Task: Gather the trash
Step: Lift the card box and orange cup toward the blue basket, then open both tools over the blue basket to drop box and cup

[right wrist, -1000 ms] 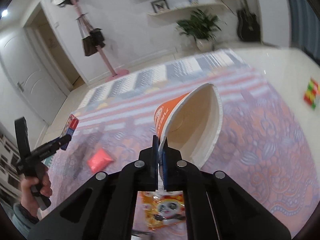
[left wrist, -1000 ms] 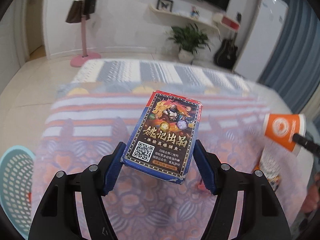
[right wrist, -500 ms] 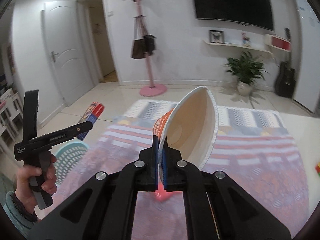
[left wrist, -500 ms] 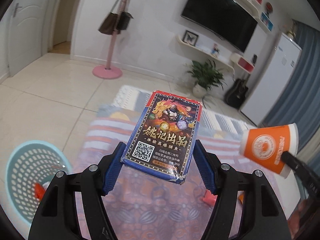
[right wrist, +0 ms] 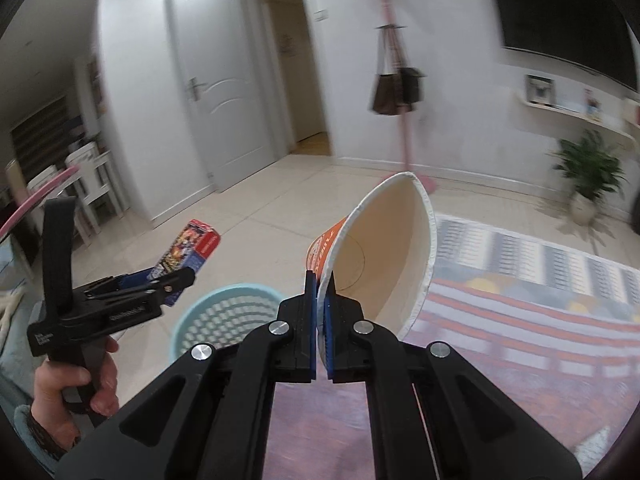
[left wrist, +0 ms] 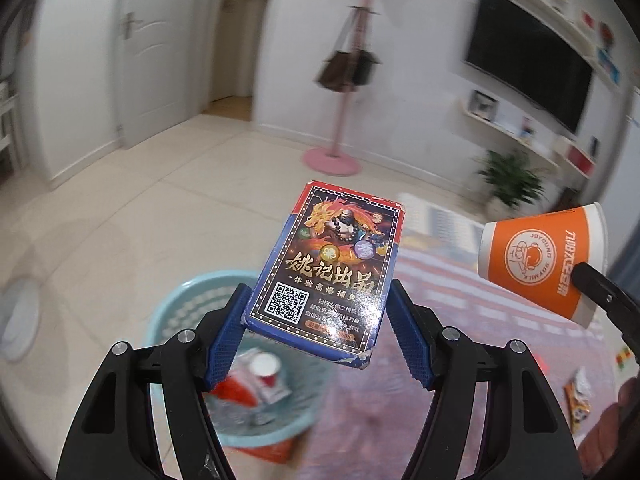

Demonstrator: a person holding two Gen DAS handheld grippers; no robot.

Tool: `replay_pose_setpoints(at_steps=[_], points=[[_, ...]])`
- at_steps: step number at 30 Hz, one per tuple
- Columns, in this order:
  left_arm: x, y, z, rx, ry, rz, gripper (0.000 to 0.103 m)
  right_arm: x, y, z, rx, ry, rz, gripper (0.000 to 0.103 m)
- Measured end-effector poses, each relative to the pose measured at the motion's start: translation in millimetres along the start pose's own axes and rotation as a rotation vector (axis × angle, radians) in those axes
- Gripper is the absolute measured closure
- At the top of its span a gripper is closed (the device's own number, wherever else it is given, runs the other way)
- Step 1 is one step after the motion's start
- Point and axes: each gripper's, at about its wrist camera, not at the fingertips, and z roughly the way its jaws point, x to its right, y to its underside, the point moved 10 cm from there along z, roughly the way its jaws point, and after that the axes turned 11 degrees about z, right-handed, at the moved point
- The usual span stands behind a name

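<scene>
My left gripper is shut on a card box with a dragon picture and a QR code, held in the air above a light-blue basket. The basket holds a red wrapper and a small cup. My right gripper is shut on the rim of an orange paper cup, squeezed oval, its mouth facing me. The cup also shows in the left wrist view. The right wrist view shows the left gripper with the card box beside the basket.
A patterned rug covers the floor to the right, with a snack wrapper on it. A pink coat stand, a white door, a potted plant and a wall TV stand further back.
Both grippers have swung left with their loads. The basket has come from the lower left edge to directly under the card box, and the door and hallway have come into view.
</scene>
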Motion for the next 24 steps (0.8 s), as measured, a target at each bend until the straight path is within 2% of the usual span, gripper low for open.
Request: replay_pose_setpoints(at_steps=[2, 5, 11, 16, 24], points=[[-23.9, 8.4, 2.9, -0.011, -0.022, -0.051, 0.037, -25.8, 8.2, 18.6, -0.026, -0.034, -0.028, 0.101], [-57.0, 24.8, 10.6, -0.048, -0.090, -0.073, 0.037, -53.2, 21.7, 43.0, -0.063, -0.063, -0.067, 0.101], [-112.0, 58.2, 30.9, -0.110, -0.132, -0.177, 0.037, -96.8, 53.9, 88.4, -0.152, -0.114, -0.101, 0.101], [-125.2, 77.9, 51.6, -0.161, -0.128, -0.207, 0.036, -104.0, 80.6, 120.1, -0.234, -0.137, -0.078, 0.101], [-139.8, 101.0, 70.2, -0.226, -0.117, -0.239, 0.035, -107.4, 120.6, 161.9, -0.364, -0.126, -0.053, 0.100]])
